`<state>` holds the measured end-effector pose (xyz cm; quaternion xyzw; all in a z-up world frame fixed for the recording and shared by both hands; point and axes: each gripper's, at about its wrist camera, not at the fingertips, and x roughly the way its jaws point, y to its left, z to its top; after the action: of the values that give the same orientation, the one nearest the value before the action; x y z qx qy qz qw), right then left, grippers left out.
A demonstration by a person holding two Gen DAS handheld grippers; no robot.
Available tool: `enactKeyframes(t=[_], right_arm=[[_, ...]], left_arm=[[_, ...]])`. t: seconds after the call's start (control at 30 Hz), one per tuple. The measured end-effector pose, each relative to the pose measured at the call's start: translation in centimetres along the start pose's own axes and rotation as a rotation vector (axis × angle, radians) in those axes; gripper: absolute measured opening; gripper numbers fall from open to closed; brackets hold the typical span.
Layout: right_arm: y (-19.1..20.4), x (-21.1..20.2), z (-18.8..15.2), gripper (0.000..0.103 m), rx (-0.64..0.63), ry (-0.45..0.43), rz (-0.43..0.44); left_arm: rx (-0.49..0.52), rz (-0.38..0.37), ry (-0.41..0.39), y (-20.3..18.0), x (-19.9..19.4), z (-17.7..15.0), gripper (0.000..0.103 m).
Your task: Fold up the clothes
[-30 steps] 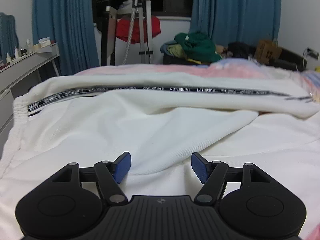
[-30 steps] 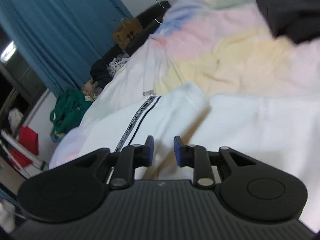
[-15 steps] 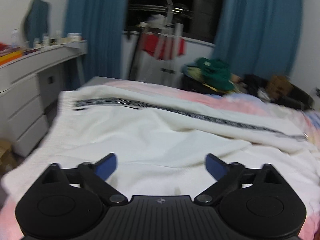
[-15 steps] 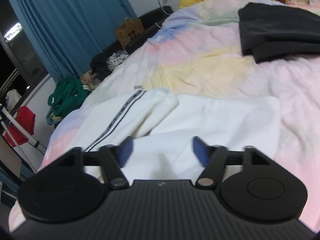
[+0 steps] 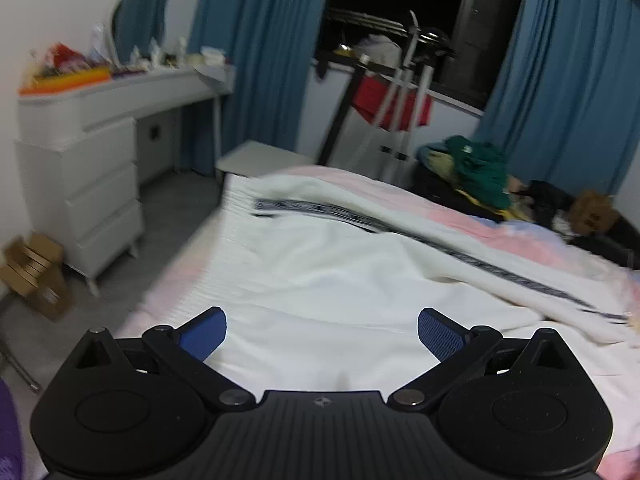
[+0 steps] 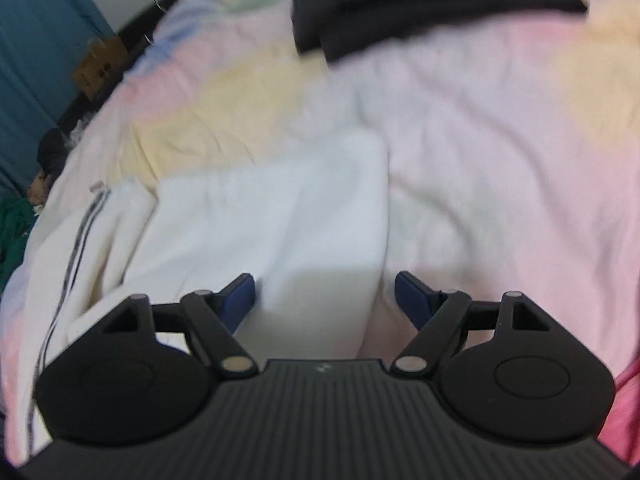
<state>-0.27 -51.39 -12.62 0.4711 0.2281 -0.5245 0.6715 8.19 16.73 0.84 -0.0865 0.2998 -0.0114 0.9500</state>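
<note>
Left wrist view
Left gripper (image 5: 322, 334): blue-padded fingers spread wide, nothing between them, poised over the cloth.
White garment (image 5: 344, 280): straight ahead of the fingers, spread on the bed; soft knit, loosely rumpled.
Lettered stripe (image 5: 400, 234): black band running from ahead-left to far right along a folded-over flap.
Garment edge: ribbed hem to the ahead-left, lying near the bed's edge.
Open room: grey floor (image 5: 176, 220) to the left of the bed.
Room: white drawer unit (image 5: 92, 196) far left, cardboard box (image 5: 36, 276) beside it; blue curtains (image 5: 256, 60) and a drying rack (image 5: 396, 92) beyond; green clothes pile (image 5: 480, 168) ahead-right.

Right wrist view
Right gripper (image 6: 325, 296): fingers held wide apart, empty.
White garment (image 6: 280, 224): its squared corner lies ahead, the straight side edge running in between the fingers.
Pastel bedcover (image 6: 500, 152): pink and yellow, creased, open ahead and to the right.
Black garment (image 6: 400, 4): far ahead, well apart.
Stripe (image 6: 80, 232): off to the left.
</note>
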Motion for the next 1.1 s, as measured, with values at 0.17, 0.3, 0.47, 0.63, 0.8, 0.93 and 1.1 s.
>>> enactKeyframes(t=[0.17,0.3,0.47,0.63,0.8,0.93,1.1], right_arm=[[2.2,-0.8,-0.6,0.081,-0.093,0.031,0.146],[3.7,-1.5,-1.1,0.082,-0.109,0.063,0.292],[2.9,-2.3,-0.4,0.082,-0.019,0.04,0.407],[2.4,-2.6,0.1,0.082,0.021,0.034,0.468],[1.8,-1.1,-0.3,0.08,0.041,0.12,0.38],[0.4,0.1,-0.6,0.079,0.123,0.177,0.348],[0.1,0.3,-0.9,0.069,0.171,0.205,0.424]], left_arm=[[-0.151,0.019,0.039,4.3,0.8,-0.9,0.103],[-0.298,0.026,0.031,7.2,0.3,-0.8,0.103],[-0.414,0.003,0.088,9.7,0.4,-1.0,0.103],[-0.484,0.007,0.103,10.3,0.3,-1.3,0.103],[-0.608,-0.019,0.139,12.1,0.7,-2.1,0.103],[-0.722,-0.046,0.176,13.7,1.1,-3.1,0.103],[-0.869,-0.108,0.228,15.5,1.9,-4.8,0.102]])
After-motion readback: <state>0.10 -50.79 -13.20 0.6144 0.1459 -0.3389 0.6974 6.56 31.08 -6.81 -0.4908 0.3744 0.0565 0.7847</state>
